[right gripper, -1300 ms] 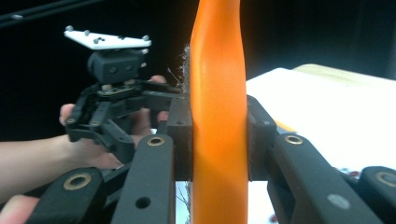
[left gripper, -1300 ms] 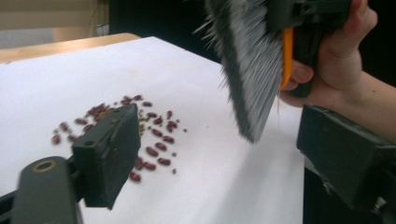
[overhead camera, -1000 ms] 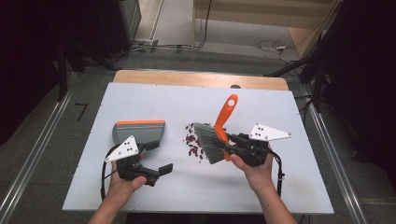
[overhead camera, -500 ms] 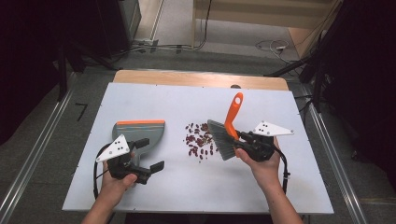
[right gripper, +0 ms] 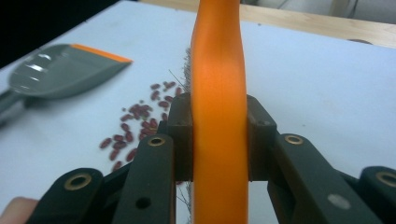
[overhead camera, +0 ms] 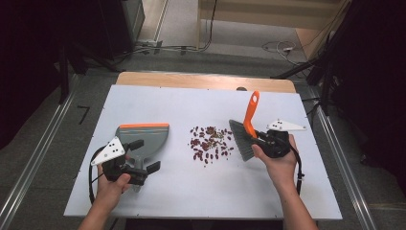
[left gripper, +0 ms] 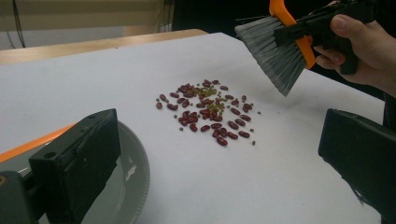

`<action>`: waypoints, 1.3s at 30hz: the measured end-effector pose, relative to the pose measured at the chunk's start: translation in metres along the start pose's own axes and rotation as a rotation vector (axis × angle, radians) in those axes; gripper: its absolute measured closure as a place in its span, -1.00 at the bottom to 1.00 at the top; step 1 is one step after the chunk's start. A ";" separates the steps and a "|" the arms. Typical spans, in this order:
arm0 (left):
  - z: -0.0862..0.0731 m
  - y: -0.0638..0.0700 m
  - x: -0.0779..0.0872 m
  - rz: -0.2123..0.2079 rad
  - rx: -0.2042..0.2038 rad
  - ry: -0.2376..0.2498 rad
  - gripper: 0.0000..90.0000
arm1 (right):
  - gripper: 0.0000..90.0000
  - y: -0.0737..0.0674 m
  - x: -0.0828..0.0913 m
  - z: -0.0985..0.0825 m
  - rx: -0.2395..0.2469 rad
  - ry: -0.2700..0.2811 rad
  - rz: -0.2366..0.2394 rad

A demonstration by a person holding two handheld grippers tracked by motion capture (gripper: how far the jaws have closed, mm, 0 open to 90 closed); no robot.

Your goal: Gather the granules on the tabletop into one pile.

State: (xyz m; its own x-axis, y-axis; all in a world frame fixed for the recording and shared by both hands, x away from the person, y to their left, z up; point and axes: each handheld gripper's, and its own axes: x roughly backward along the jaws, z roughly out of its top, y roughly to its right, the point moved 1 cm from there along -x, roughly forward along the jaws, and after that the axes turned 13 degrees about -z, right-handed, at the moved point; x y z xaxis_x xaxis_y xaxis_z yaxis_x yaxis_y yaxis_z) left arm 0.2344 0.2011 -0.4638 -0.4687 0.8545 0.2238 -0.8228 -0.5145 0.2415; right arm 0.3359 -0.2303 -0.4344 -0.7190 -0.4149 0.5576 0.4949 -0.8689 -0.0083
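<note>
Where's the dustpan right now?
In the high view the dustpan lies flat on the table's left side, left of the beans, with the open left tongs around its handle end.

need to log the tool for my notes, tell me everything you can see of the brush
The brush is a small hand brush with a bright orange, smooth, plastic-looking handle and a fan of grey bristles. The handle has a hole near its tip and points up and away from the person. The right hand-held gripper is shut on the handle, one jaw on each side. The brush hangs tilted over the white table, bristles pointing down towards the right edge of the scattered beans, apparently just clear of them.
</note>
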 end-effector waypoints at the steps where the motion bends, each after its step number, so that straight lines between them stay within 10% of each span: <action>1: -0.001 0.000 0.001 0.004 0.001 -0.001 -1.00 | 0.52 0.000 0.000 0.000 0.000 0.000 0.000; 15: -0.007 -0.003 0.011 0.080 -0.008 -0.002 -1.00 | 0.52 0.012 -0.040 0.043 0.134 -0.139 -0.163; 39: -0.010 -0.001 0.012 0.124 -0.023 -0.007 -1.00 | 0.52 -0.010 -0.111 0.064 0.298 -0.341 -0.292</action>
State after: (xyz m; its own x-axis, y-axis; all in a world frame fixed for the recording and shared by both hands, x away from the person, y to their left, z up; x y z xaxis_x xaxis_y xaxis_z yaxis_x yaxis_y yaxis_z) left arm 0.2263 0.2126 -0.4708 -0.5654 0.7837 0.2572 -0.7656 -0.6147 0.1898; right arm 0.4423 -0.1585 -0.4430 -0.6725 -0.0134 0.7400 0.4513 -0.7999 0.3956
